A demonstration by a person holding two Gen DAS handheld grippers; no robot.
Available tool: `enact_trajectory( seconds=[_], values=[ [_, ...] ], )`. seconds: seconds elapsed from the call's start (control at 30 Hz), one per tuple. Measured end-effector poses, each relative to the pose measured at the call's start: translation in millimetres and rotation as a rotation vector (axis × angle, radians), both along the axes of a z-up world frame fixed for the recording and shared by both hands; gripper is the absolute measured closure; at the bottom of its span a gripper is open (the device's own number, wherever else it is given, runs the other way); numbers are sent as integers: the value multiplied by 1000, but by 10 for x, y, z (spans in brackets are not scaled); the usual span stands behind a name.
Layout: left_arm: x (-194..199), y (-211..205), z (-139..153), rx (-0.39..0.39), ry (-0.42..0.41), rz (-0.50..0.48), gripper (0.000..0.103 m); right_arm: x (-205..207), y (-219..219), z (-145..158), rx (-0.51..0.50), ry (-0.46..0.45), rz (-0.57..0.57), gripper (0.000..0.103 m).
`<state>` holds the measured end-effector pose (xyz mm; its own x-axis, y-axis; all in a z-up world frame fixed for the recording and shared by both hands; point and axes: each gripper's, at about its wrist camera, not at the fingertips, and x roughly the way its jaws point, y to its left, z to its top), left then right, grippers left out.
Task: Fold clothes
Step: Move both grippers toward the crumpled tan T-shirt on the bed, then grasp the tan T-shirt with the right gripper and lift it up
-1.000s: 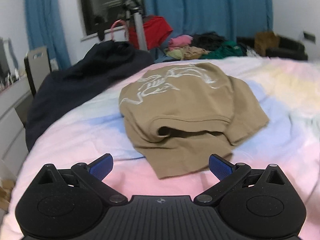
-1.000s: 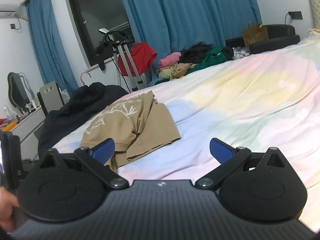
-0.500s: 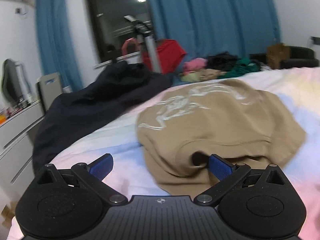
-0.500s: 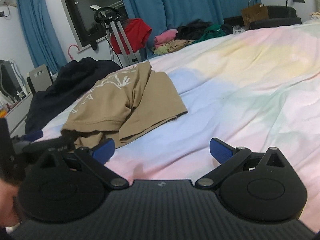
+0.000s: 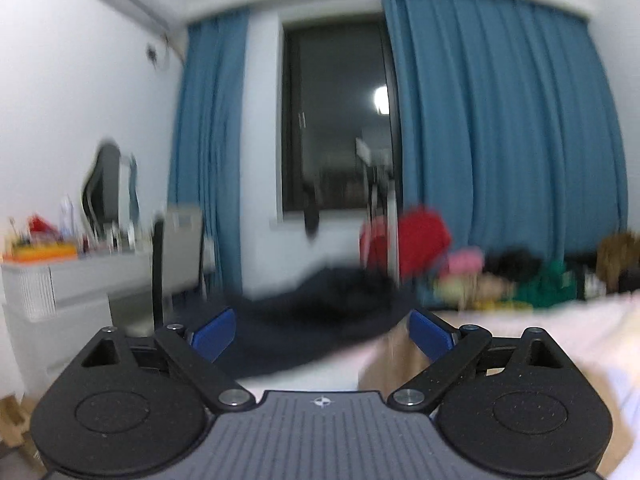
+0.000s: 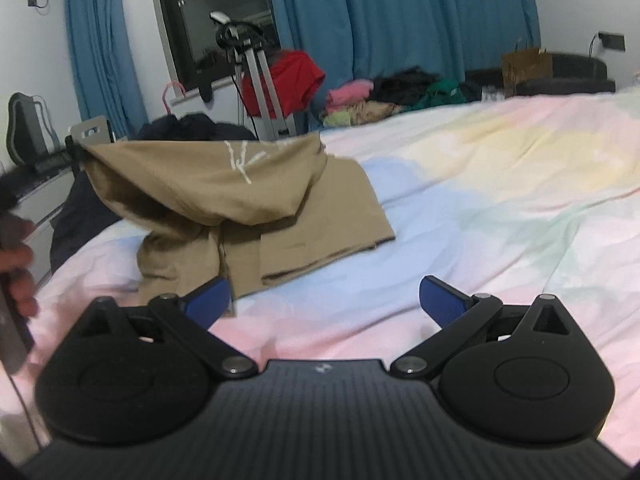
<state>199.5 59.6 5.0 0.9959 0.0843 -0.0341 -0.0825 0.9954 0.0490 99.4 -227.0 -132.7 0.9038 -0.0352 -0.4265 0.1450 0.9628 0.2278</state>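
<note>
- Now, bed (image 6: 480, 184) filling the middle and right of the right view.
- Tan shirt (image 6: 248, 200) centre-left on it, one edge raised toward upper left; probably mid-fold, calling next for carrying that edge across.
- Left tongs (image 5: 320, 322) spread wide, cloth beside one finger, hold unclear.
- Right tongs (image 6: 326, 284) spread wide, empty.

The left gripper (image 5: 322, 332) points level and forward, its blue fingers (image 5: 212, 338) spread wide; the view from it is blurred. From the right wrist view its tip (image 6: 74, 152) appears raised at the far left, with the person's left hand (image 6: 18, 276) wrapped around its handle. The right gripper (image 6: 324, 300) sits low, tilted slightly down, its fingers (image 6: 442, 302) spread wide with nothing between them.
</note>
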Motion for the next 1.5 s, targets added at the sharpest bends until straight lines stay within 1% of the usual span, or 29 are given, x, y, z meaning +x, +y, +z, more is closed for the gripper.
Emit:
enact_trajectory(
  seconds=[0.07,0.1,0.13,0.17,0.2,0.27,0.33,0.4,0.47,0.5,0.53,0.57,0.6,0.63,0.7,0.73,0.83,0.87,0.9,0.93,0.97,1.0,1.03,1.1,1.2,1.23,1.3,1.4,1.5],
  values=[
    [-205,27,179,-34,-100,-8,6,-47,13,50,-11,-30,2,0],
    [-306,42,269,-55,-145,-7,3,-76,22,77,-17,-48,5,0],
    [-402,55,352,-76,-173,-6,2,-108,38,99,-27,-64,9,0],
    [-472,64,417,-83,-180,-10,1,-137,60,116,-40,-77,15,0],
    [-518,67,458,-76,-169,-10,1,-159,85,129,-53,-86,21,0],
    [-573,82,484,-60,-121,8,1,-167,145,140,-78,-85,41,0],
    [-597,141,482,-64,-24,36,1,-120,212,157,-88,-72,86,0],
    [-627,249,472,-118,85,82,1,-31,301,190,-101,-58,142,0],
    [-677,377,468,-211,182,112,1,90,413,226,-122,-51,198,5],
    [-697,439,461,-253,211,118,1,158,484,236,-133,-48,213,8],
    [-746,503,458,-277,232,119,1,234,558,233,-145,-45,226,14],
    [-767,544,449,-280,250,120,1,333,629,227,-160,-41,237,19],
    [-799,594,440,-265,261,121,1,446,698,215,-171,-30,248,29],
    [-797,614,429,-247,263,125,1,589,753,187,-172,-7,256,33],
    [-732,670,383,-226,258,149,1,897,829,94,-149,45,261,34],
    [-708,706,347,-232,264,155,1,1051,857,31,-140,69,258,37],
    [-661,798,197,-285,299,143,1,1416,957,-135,-184,104,248,39],
    [-567,807,157,-292,309,136,1,1505,985,-176,-202,109,247,39],
    [-473,817,117,-300,320,129,1,1566,999,-201,-215,109,249,47],
    [-390,813,75,-302,330,123,1,1612,1009,-219,-233,105,246,63],
    [-332,768,26,-286,338,116,1,1627,1003,-218,-252,92,232,71],
    [-250,711,-27,-266,347,104,1,1619,971,-196,-252,77,217,83],
    [-163,647,-87,-242,358,89,1,1593,914,-161,-237,57,204,84],
    [-119,486,-201,-207,380,43,1,1513,787,-57,-208,6,188,86],
    [-13,286,-355,-176,419,-87,1,1319,618,163,-208,-73,186,87],
    [-33,191,-384,-149,419,-135,1,1249,572,247,-219,-98,190,87],
    [-95,-16,-412,-83,403,-208,1,1106,479,433,-230,-143,194,88],
    [-268,-293,-473,46,333,-292,1,863,328,712,-206,-200,201,88],
    [-452,-525,-554,174,276,-358,2,533,216,987,-200,-266,217,88]
  ],
)
